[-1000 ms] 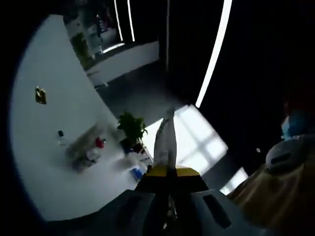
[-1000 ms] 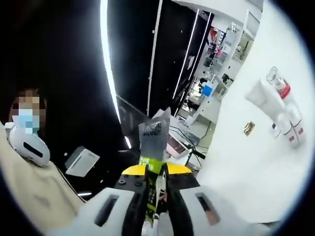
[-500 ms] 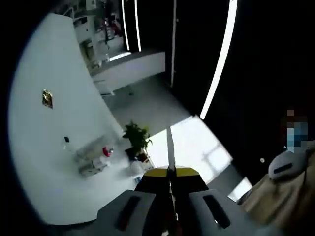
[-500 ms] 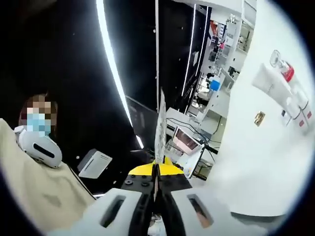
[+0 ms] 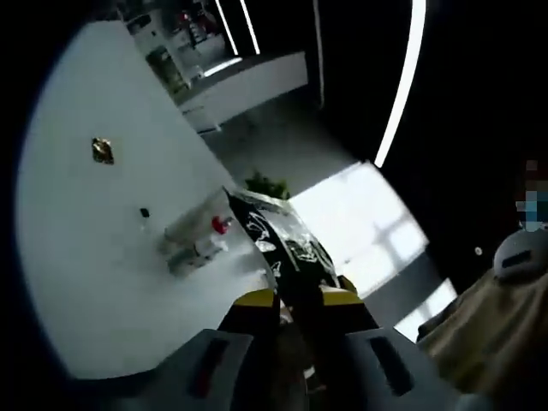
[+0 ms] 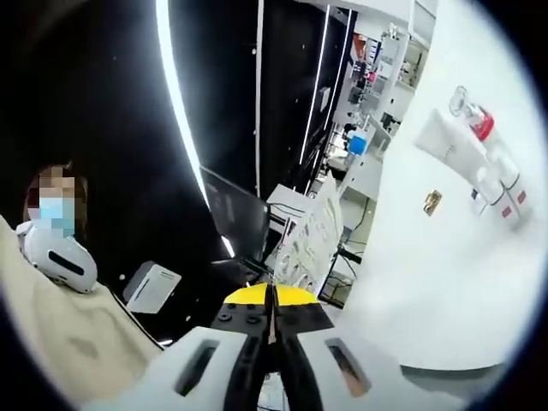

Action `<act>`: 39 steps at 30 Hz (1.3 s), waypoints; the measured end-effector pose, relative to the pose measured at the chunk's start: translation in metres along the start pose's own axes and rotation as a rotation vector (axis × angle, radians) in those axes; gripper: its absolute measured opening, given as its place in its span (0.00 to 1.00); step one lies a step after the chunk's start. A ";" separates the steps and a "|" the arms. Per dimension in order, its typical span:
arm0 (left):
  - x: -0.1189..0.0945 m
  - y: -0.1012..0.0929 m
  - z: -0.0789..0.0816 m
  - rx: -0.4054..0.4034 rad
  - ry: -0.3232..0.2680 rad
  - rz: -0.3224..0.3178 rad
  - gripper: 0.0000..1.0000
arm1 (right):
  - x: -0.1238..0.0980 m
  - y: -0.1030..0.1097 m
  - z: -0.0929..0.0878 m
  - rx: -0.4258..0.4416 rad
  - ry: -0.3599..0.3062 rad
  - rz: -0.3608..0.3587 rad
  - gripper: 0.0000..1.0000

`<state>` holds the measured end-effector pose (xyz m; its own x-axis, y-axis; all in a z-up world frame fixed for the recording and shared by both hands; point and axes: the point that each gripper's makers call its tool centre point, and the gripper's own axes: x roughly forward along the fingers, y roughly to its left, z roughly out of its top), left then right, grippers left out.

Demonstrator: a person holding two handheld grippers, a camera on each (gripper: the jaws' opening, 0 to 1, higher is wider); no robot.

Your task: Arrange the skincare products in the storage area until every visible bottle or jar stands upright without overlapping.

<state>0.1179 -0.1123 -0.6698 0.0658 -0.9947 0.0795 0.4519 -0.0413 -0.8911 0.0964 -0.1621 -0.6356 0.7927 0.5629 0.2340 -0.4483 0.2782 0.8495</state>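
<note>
Two grippers each hold a flat packet up in front of a dark room. In the left gripper view, the left gripper has its fingers clenched on a dark sachet with pale markings, which rises from the fingers and leans toward the white counter on the left. On that counter, far from the gripper, the skincare products lie in a loose cluster: a red-capped bottle beside pale tubes lying on their sides, with a small dark-capped item just left of them and a small gold object further off. A bright light strip runs down the right, and a person's beige sleeve sits at the far right.

In the right gripper view, a person in a beige garment is at the left. The right gripper has its fingers pressed shut on a pale printed sachet, seen nearly edge-on. To the right, on the white counter, lie a white tube, a red-capped bottle and further small white bottles, touching one another, none upright.
</note>
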 end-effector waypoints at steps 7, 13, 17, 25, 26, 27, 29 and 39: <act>-0.002 0.019 -0.004 -0.064 0.016 0.061 0.05 | -0.005 -0.027 0.000 0.025 -0.015 -0.116 0.01; 0.000 0.022 0.003 -0.104 0.003 0.037 0.00 | -0.010 -0.050 0.000 -0.078 0.003 -0.218 0.02; 0.006 0.017 0.012 -0.160 -0.047 -0.034 0.00 | -0.011 -0.066 0.001 -0.240 0.049 -0.313 0.06; 0.017 0.027 0.018 -0.160 -0.029 -0.026 0.00 | -0.006 -0.072 0.003 -0.303 0.080 -0.321 0.18; 0.019 0.028 0.019 -0.161 -0.026 -0.027 0.00 | -0.006 -0.074 0.002 -0.308 0.083 -0.322 0.21; 0.019 0.029 0.020 -0.163 -0.026 -0.028 0.00 | -0.005 -0.075 0.001 -0.308 0.086 -0.324 0.22; 0.021 0.031 0.021 -0.163 -0.023 -0.028 0.00 | -0.004 -0.078 0.000 -0.312 0.090 -0.326 0.26; 0.027 0.053 0.026 -0.194 -0.006 -0.008 0.00 | -0.001 -0.084 0.003 -0.318 0.074 -0.313 0.52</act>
<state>0.1664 -0.1391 -0.7034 0.0686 -0.9936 0.0893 0.2724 -0.0674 -0.9598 0.1344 -0.1886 -0.7057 0.8840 0.4641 -0.0551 -0.3054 0.6629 0.6836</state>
